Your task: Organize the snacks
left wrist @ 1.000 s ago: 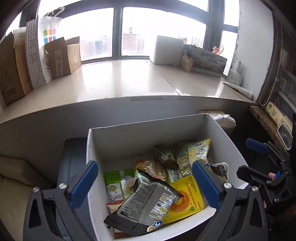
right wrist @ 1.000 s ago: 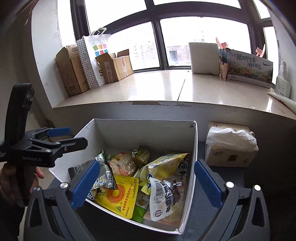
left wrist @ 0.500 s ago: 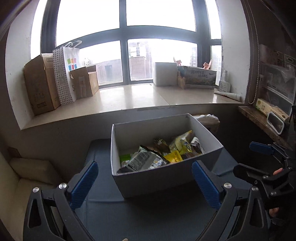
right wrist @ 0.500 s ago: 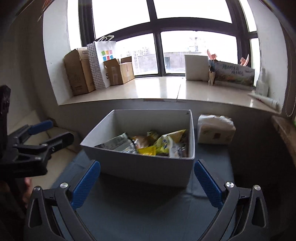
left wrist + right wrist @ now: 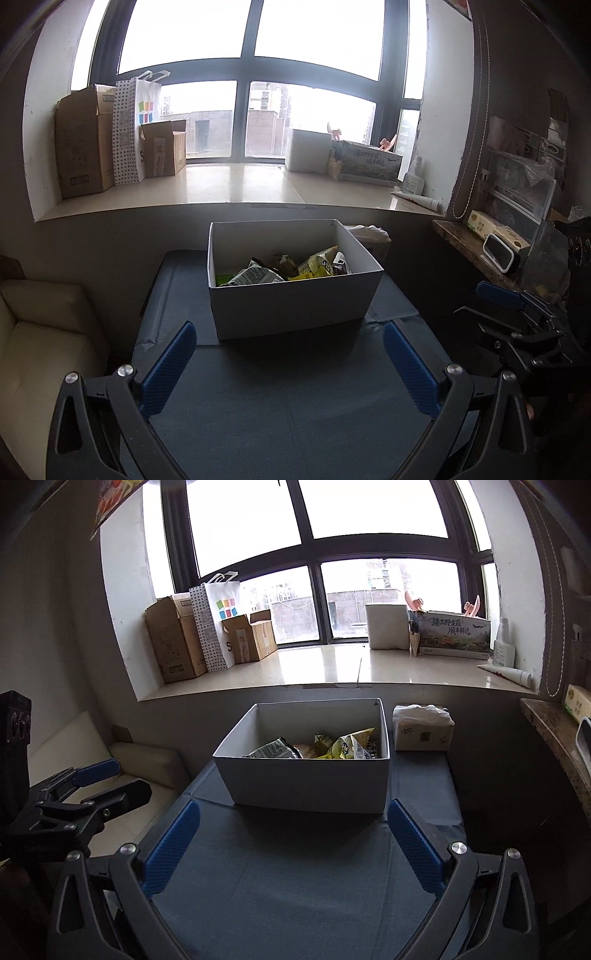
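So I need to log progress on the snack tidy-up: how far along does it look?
Looks near done. Done: snack packets lie in the white box; none shows on the blue mat. In hand: nothing; the left gripper and right gripper are open and empty. Left: nothing visible.

A box (image 5: 306,782) is set on the surface (image 5: 295,878), with snack packets (image 5: 347,747) inside; a tissue pack (image 5: 423,733) is placed just right of it, below the windowsill (image 5: 332,672).
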The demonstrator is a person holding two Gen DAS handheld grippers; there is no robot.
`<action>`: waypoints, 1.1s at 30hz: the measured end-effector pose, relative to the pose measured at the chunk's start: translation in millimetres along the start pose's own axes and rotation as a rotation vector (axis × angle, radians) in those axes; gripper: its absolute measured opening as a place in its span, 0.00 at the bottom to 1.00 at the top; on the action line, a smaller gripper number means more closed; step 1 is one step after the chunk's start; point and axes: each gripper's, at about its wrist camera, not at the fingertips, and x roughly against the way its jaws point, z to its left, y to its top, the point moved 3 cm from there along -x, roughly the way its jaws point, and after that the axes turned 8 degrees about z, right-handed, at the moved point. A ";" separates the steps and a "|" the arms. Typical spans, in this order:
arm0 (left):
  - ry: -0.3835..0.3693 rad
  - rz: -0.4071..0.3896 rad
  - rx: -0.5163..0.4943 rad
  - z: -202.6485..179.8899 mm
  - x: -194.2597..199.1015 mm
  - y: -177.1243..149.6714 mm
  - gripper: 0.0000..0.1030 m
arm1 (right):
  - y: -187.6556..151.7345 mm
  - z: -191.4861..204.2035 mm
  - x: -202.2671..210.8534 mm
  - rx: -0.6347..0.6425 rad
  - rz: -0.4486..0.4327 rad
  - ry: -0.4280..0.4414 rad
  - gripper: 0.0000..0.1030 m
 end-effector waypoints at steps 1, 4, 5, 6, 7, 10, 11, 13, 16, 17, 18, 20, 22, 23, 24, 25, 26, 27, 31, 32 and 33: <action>0.007 -0.003 -0.003 1.3 0.8 0.7 1.00 | 0.2 2.3 -0.1 0.004 0.012 0.001 1.00; 0.014 0.008 0.004 5.8 0.4 2.0 1.00 | 1.1 5.2 0.0 -0.001 0.022 0.002 1.00; 0.013 0.009 0.007 6.9 0.5 2.0 1.00 | 1.4 5.6 -0.5 -0.002 0.025 0.002 1.00; 0.014 0.011 0.010 7.8 0.4 1.9 1.00 | 1.2 5.8 -0.9 -0.002 0.026 0.001 1.00; 0.013 0.010 0.011 8.2 0.6 2.0 1.00 | 1.2 5.4 -1.6 -0.006 0.026 -0.001 1.00; 0.021 0.009 0.007 8.7 -0.6 2.7 1.00 | 0.7 3.5 -4.3 -0.015 0.033 0.005 1.00; 0.024 0.010 0.005 8.5 -1.1 2.9 1.00 | 0.6 3.3 -4.4 -0.016 0.032 0.004 1.00; 0.023 0.012 0.002 8.4 -1.2 3.0 1.00 | 1.2 3.5 -4.2 -0.013 0.032 0.006 1.00; 0.027 0.008 -0.004 6.6 -1.8 4.2 1.00 | 1.6 3.1 -3.8 -0.011 0.030 0.007 1.00; 0.033 0.006 -0.009 5.9 -2.2 4.3 1.00 | 1.6 3.1 -4.4 -0.015 0.031 0.010 1.00; 0.038 0.007 -0.010 5.3 -2.8 4.6 1.00 | 1.5 3.3 -4.8 -0.015 0.032 0.015 1.00; 0.032 0.010 -0.012 4.6 -4.0 4.5 1.00 | 1.3 4.1 -5.6 -0.012 0.035 0.014 1.00; 0.030 0.012 -0.010 4.7 -4.8 4.7 1.00 | 0.8 4.8 -6.5 -0.007 0.040 0.011 1.00; 0.029 0.012 -0.010 4.8 -5.0 4.7 1.00 | 0.7 4.8 -7.3 -0.006 0.044 0.011 1.00; 0.031 0.013 -0.011 4.5 -5.3 4.4 1.00 | 0.8 4.5 -7.9 -0.006 0.046 0.011 1.00; 0.034 0.014 -0.014 4.2 -6.1 4.2 1.00 | 0.6 4.4 -8.2 -0.007 0.047 0.011 1.00; 0.038 0.017 -0.014 3.8 -6.9 3.7 1.00 | 0.5 4.3 -8.6 -0.008 0.050 0.010 1.00; 0.038 0.020 -0.014 4.0 -7.6 3.3 1.00 | 0.6 4.0 -8.7 -0.009 0.051 0.008 1.00; 0.032 0.022 -0.015 3.8 -8.4 2.9 1.00 | 0.6 1.3 -8.8 -0.012 0.051 0.006 1.00; 0.035 0.023 -0.016 3.8 -8.9 3.0 1.00 | 0.8 0.7 -8.9 -0.014 0.052 0.004 1.00; 0.035 0.024 -0.016 4.2 -9.1 2.6 1.00 | 0.6 0.6 -8.9 -0.016 0.053 0.002 1.00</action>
